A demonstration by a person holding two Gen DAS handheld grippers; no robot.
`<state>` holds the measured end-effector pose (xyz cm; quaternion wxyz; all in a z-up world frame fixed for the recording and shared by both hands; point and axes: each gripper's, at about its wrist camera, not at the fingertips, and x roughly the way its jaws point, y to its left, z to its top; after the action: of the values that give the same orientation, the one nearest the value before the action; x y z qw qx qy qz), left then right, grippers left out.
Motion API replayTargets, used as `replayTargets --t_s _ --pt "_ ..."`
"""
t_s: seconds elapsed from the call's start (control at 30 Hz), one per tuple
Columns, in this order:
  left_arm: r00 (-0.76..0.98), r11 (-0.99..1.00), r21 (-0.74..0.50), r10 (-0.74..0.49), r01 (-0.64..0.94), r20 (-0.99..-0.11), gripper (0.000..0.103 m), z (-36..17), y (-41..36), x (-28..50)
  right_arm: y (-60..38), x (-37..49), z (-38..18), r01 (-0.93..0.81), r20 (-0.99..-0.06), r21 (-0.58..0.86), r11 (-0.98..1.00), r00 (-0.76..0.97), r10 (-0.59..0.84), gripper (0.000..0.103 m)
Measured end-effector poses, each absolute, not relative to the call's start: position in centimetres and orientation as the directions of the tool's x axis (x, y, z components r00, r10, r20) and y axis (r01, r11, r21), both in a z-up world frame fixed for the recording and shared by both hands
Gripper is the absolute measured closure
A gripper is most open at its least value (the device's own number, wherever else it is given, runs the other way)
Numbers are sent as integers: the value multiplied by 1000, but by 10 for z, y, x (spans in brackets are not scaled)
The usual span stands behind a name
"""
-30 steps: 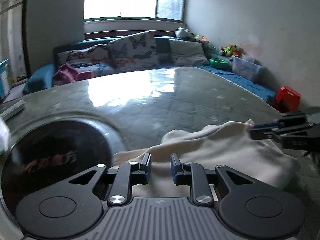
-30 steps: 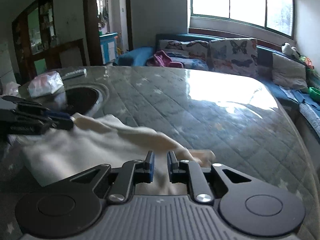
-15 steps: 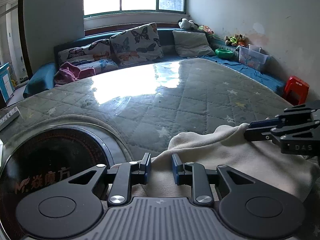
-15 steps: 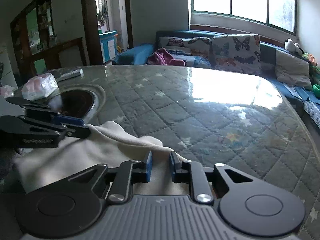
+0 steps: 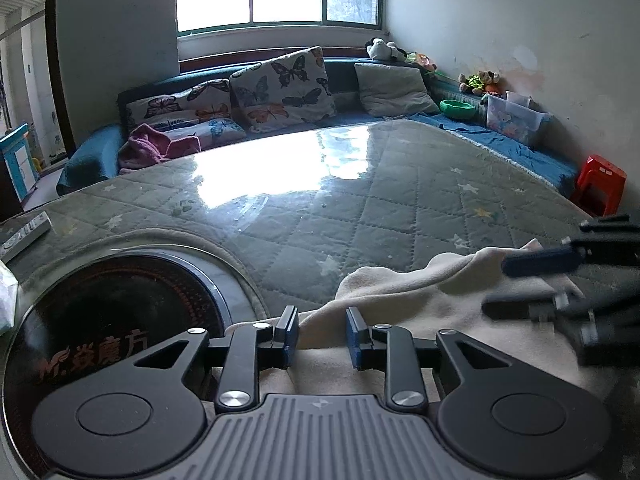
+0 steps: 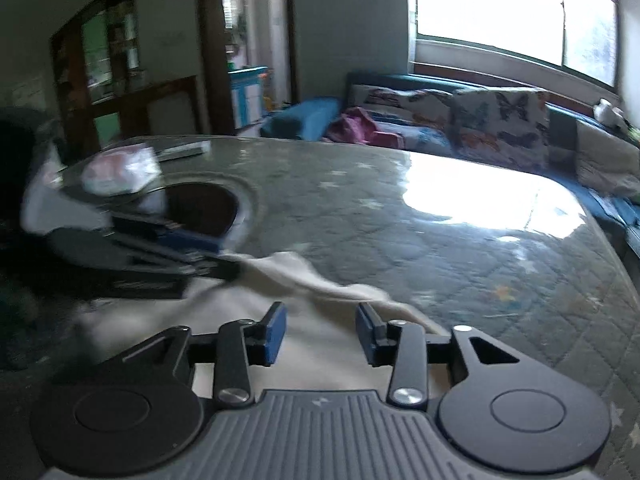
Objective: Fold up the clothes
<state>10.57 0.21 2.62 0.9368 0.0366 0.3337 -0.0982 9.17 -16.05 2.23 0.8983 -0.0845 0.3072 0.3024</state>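
A cream garment (image 5: 404, 300) lies rumpled on the quilted grey-green table cover (image 5: 360, 208), at the near edge. My left gripper (image 5: 318, 330) is open just above the garment's near left part, nothing between its pads. My right gripper (image 6: 320, 330) is open wide over the cream garment (image 6: 320, 344), empty. In the left wrist view the right gripper (image 5: 532, 280) shows blurred at the right, jaws apart over the cloth's far corner. In the right wrist view the left gripper (image 6: 216, 260) shows blurred at the left by the cloth's edge.
A round black cooktop (image 5: 108, 320) is set in the table at the left. A remote (image 5: 24, 232) and a tissue pack (image 6: 120, 172) lie beyond it. A sofa with butterfly cushions (image 5: 280, 88) runs behind. A red stool (image 5: 600, 184) stands at the right.
Both grippers have opened and let go of the cream garment, which now lies lower on the table. The right gripper's jaws spread widest and it is moving, blurred.
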Motion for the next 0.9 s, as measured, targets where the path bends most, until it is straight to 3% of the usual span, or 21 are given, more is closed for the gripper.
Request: replayTargets --t_s 0.47,0.9 --pt "775 981 29 -135 194 -617 75 31 1 88 -132 36 15 -661 -607 -39 749 611 508 59" --pt "785 982 43 -121 184 -608 72 35 0 69 -176 22 15 -560 -626 -6 829 648 433 56"
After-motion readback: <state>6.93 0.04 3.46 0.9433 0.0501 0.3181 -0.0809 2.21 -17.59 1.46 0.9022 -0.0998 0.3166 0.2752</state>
